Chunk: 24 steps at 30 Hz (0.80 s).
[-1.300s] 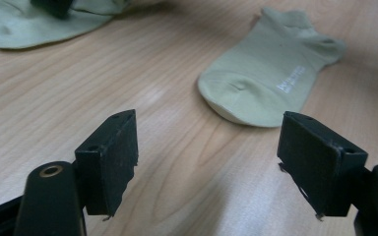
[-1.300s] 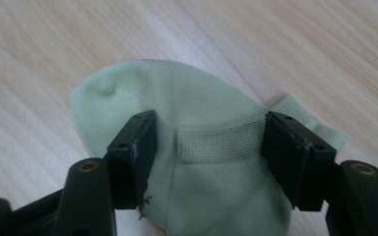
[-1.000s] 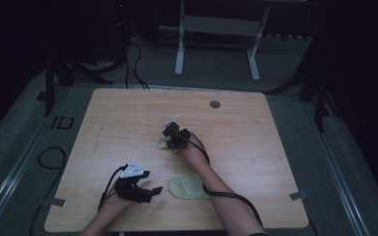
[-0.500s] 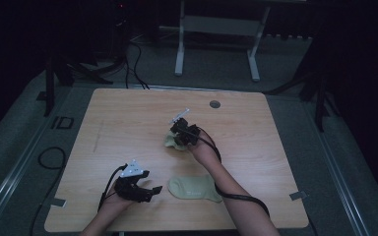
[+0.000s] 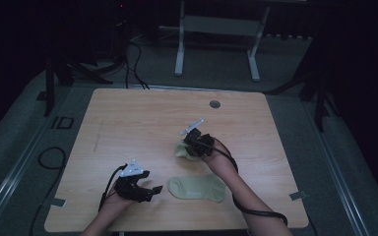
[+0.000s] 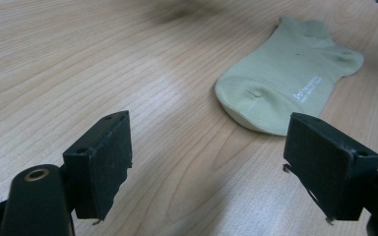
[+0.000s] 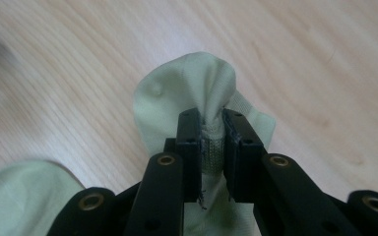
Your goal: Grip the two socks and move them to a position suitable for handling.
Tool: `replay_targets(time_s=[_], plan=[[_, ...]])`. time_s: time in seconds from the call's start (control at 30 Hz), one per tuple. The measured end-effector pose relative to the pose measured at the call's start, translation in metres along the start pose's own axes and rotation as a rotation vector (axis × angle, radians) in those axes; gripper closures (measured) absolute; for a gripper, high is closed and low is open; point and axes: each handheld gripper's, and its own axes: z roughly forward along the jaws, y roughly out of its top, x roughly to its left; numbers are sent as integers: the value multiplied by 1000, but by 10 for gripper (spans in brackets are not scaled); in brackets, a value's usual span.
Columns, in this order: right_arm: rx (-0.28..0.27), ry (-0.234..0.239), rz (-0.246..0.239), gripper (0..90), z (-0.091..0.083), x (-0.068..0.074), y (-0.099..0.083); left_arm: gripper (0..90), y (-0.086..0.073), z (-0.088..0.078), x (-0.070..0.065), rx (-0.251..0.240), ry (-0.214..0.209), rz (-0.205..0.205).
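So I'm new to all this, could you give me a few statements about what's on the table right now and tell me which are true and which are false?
1. The right gripper is clamped on a pale green sock. True.
2. The left gripper is holding the other sock. False: its jaws stand open with nothing between them.
3. A second sock lies flat on the table, between the two hands. True.
4. The flat sock is bright red. False: it is pale green, with small white print on it.
5. The held sock lies spread out flat. False: it hangs bunched from the jaws.
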Motion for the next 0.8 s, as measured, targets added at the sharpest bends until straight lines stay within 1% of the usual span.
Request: replay_targets(time_s=[0.03,0.07,0.1,0.13,0.2,0.23,0.27,0.3,0.33,0.37,0.4,0.47,0.53,0.57,0.6,0.63,0.67,0.7,0.77,0.8], plan=[[0,0,0,786,0,0,0,195,0,0,0,0,0,0],[1,15,4,786,3,0,-4,195,0,0,0,0,0,0],[1,15,4,786,3,0,-4,195,1,0,0,1,-1,2],[16,38,-1,785,14,4,-11,216,1,0,0,2,-4,5],[29,48,0,784,21,6,-14,235,2,0,-1,1,-7,10],[29,48,0,784,21,6,-14,261,2,0,-1,1,-7,10],[32,50,1,784,25,7,-16,261,3,0,-1,2,0,13],[43,60,9,782,31,8,-18,322,4,1,-1,3,8,13],[43,60,9,782,31,8,-18,322,5,1,-1,8,15,18],[48,62,10,775,35,9,-20,384,6,2,-1,12,23,22],[48,62,10,775,35,9,-20,384,7,3,-1,15,30,24],[50,65,9,762,38,10,-22,462,9,5,-2,17,31,44],[47,69,10,746,39,10,-22,521,12,6,-3,24,21,64],[48,75,12,715,38,10,-22,533,14,7,-4,26,20,75],[51,89,17,665,38,9,-21,579,16,8,-5,28,18,84],[50,97,21,613,36,8,-21,590,19,9,-6,23,17,88],[47,100,26,589,33,7,-19,593,23,10,-6,20,14,96],[32,101,26,566,28,6,-18,630,27,11,-7,19,15,109],[6,103,37,555,16,2,-14,646,37,15,-7,32,28,133],[-7,105,39,559,11,0,-13,687,41,18,-7,32,32,145]])
